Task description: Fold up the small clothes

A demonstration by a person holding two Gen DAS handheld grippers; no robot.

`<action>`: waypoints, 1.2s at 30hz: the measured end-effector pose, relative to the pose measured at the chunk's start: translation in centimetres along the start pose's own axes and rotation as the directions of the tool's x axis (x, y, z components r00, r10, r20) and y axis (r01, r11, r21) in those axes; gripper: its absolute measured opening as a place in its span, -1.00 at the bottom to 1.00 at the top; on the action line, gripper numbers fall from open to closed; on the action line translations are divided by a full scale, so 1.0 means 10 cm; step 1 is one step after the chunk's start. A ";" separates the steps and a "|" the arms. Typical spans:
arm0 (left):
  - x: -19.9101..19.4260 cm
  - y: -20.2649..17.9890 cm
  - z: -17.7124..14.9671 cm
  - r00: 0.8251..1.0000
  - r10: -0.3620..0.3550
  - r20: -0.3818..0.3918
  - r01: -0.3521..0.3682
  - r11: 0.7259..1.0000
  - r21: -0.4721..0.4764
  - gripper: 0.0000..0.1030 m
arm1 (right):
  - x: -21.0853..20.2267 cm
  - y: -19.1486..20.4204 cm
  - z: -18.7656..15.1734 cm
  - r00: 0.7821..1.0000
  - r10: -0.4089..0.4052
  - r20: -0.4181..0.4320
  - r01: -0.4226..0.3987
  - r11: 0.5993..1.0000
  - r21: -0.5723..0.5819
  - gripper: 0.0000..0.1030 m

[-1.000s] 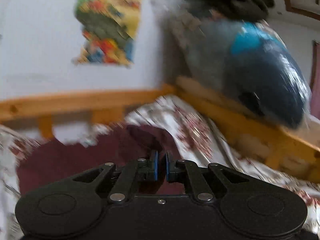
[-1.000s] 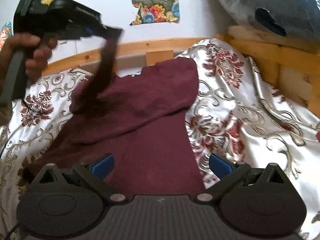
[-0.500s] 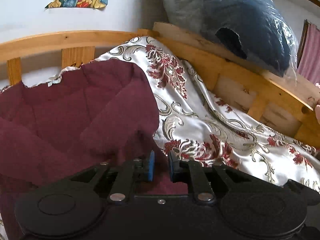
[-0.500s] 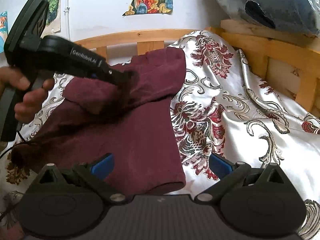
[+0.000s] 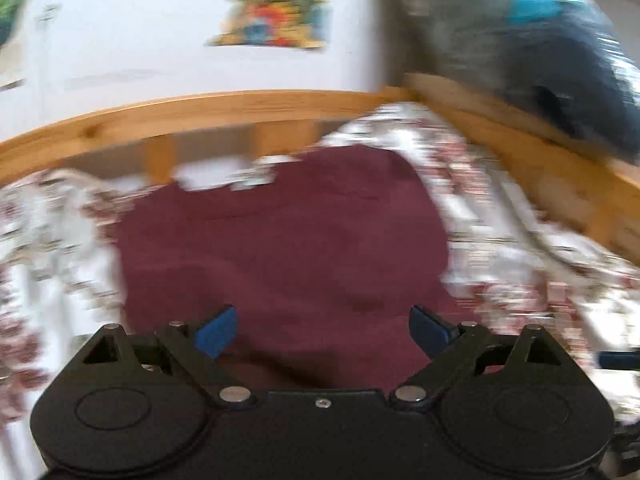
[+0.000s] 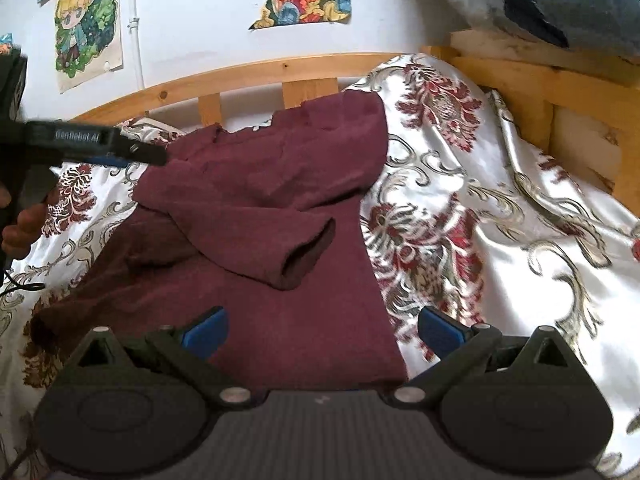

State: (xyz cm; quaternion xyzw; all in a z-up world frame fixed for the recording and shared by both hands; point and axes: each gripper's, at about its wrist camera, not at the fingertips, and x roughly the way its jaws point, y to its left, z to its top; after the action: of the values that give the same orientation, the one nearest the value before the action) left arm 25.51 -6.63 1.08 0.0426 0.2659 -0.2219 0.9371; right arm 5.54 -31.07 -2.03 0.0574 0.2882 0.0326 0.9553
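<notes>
Released, soft maroon sweater [image 6: 280,240] lies rumpled; left gripper [image 5: 322,332] fingers spread.

The maroon garment [image 6: 256,216] lies spread on the floral bedspread [image 6: 480,208], its upper edge against the wooden bed rail [image 6: 248,74]. One sleeve [image 6: 276,240] is folded across the body, cuff opening facing the bedspread's right side. The lower hem runs toward the bedspread's near edge. Fabric is wrinkled, not yet flat.

Matte black gripper bodies, blue-padded fingers [image 6: 206,332], silver pivot screws.
</notes>
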 end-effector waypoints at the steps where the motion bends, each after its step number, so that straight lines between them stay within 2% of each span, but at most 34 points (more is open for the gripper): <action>1: 0.02 0.12 -0.01 0.999 0.039 -0.005 -0.039 0.999 -0.017 0.81 | 0.02 0.02 0.02 1.000 0.006 0.003 -0.006 1.000 -0.002 1.00; 4: 0.10 0.59 -0.05 0.987 0.158 -0.007 -0.158 0.983 -0.088 0.80 | 0.06 0.08 0.06 1.000 0.021 0.005 -0.021 1.000 -0.016 1.00; 5: 0.15 0.73 -0.05 0.984 0.177 -0.013 -0.177 0.978 -0.114 0.78 | 0.07 0.10 0.06 1.000 0.025 0.004 -0.025 0.999 -0.026 1.00; 9: 0.41 1.16 -0.05 0.982 0.178 -0.058 -0.186 0.965 -0.186 0.56 | 0.14 0.14 0.06 1.000 0.025 -0.012 -0.026 0.998 -0.060 1.00; 12: 0.58 1.27 -0.01 0.980 0.189 -0.059 -0.196 0.965 -0.172 0.52 | 0.19 0.14 0.05 1.000 0.020 -0.023 -0.022 0.998 -0.052 1.00; 14: 0.72 1.29 0.01 0.983 0.166 -0.072 -0.175 0.974 -0.144 0.48 | 0.21 0.13 0.05 0.999 0.024 -0.031 -0.025 0.999 -0.040 1.00; 16: 0.89 1.30 0.03 0.978 0.167 -0.124 -0.183 0.975 -0.124 0.18 | 0.22 0.14 0.05 0.999 0.028 -0.034 -0.029 0.999 -0.044 1.00; 18: 1.04 1.35 0.03 0.971 0.144 -0.191 -0.173 0.974 -0.148 -0.29 | 0.21 0.15 0.04 0.999 0.028 -0.033 -0.030 0.998 -0.059 1.00; 20: 1.07 1.39 0.00 0.968 0.140 -0.209 -0.180 0.966 -0.187 -0.57 | 0.19 0.17 0.03 0.999 0.027 -0.028 -0.029 0.997 -0.072 1.00; 21: 1.06 1.43 0.00 0.969 0.138 -0.203 -0.182 0.959 -0.218 -0.82 | 0.19 0.17 0.03 0.999 0.027 -0.027 -0.029 0.997 -0.077 1.00; 23: 1.00 1.50 -0.01 0.973 0.131 -0.188 -0.181 0.942 -0.284 -0.89 | 0.17 0.18 0.02 0.999 0.027 -0.024 -0.029 0.996 -0.089 1.00; 27: 0.88 1.59 -0.05 0.971 0.171 -0.168 -0.222 0.904 -0.364 -0.92 | 0.17 0.20 0.02 0.999 0.029 -0.023 -0.032 0.994 -0.104 1.00; 30: 0.88 1.66 -0.08 0.963 0.188 -0.192 -0.252 0.879 -0.404 -0.91 | 0.18 0.18 0.02 0.999 0.035 -0.026 -0.038 0.995 -0.095 1.00; 32: 0.91 1.70 -0.10 0.959 0.194 -0.207 -0.265 0.875 -0.406 -0.91 | 0.19 0.19 0.02 0.999 0.035 -0.030 -0.037 0.995 -0.095 1.00; 34: 0.92 1.67 -0.10 0.958 0.196 -0.209 -0.264 0.885 -0.383 -0.84 | 0.20 0.19 0.02 0.999 0.035 -0.032 -0.038 0.995 -0.096 1.00; 36: 0.90 1.62 -0.08 0.954 0.208 -0.217 -0.276 0.891 -0.360 -0.43 | 0.21 0.19 0.03 0.999 0.039 -0.027 -0.042 0.994 -0.098 1.00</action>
State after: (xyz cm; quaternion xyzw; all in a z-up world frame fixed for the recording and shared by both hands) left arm 39.10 4.52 -4.87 -0.0907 0.3773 -0.0417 0.9207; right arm 7.38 -29.00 -2.62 0.0155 0.2967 0.0669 0.9525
